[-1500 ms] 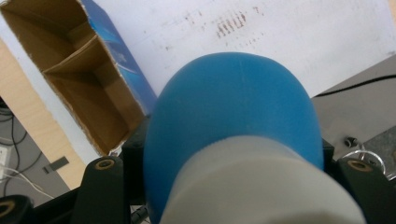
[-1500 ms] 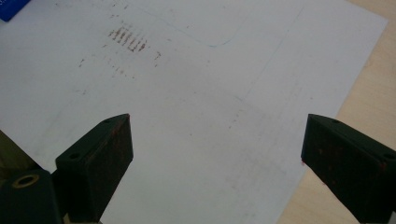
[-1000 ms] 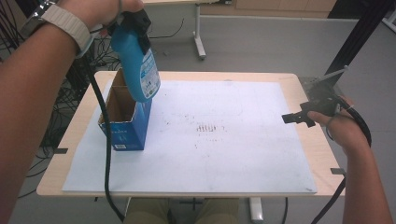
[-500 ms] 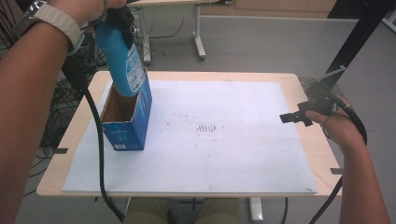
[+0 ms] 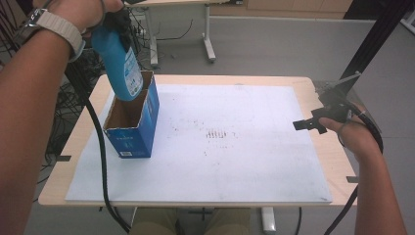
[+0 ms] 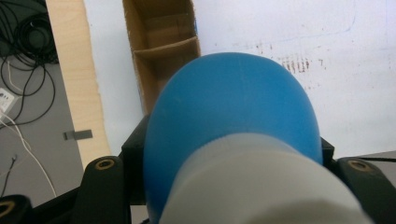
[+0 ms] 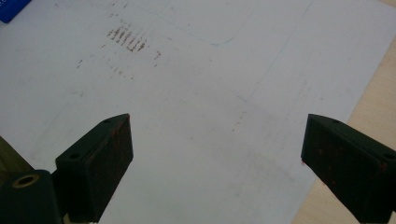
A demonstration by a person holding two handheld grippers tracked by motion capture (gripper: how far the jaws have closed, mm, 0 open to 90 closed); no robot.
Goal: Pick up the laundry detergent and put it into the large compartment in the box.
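- We hold a blue bottle [image 5: 120, 61] in our left gripper [image 5: 115, 24], whose jaws are closed tight on the bottle near its pale cap end; in the left gripper view the bottle's rounded blue base [image 6: 233, 112] points away from the camera and the pale cap end sits between the two black jaws.
- The bottle hangs tilted, base downward, above the far end of an open blue carton [image 5: 132, 122]. Its base looks level with the carton's far rim, though from the high view we cannot be sure whether it has crossed into the opening or sits just above it.
- The carton lies on the white sheet [image 5: 235, 161] at the left of the table [image 5: 330, 161], opening upward, its brown inside bare. In the left gripper view the carton [image 6: 161, 46] shows a cardboard fold across its interior and nothing else inside.
- Our right gripper [image 5: 307, 125] hovers over the right edge of the table, well apart from the carton, its jaws spread wide with nothing between them; the right gripper view shows the stained sheet [image 7: 196, 93] beneath them.
- Our reading of progress: the pick-up is done and the bottle is carried to the carton, so the job is past its midpoint.
- What is left, we judge: line the bottle up with the opening, lower it in, then let go and draw the left hand clear.
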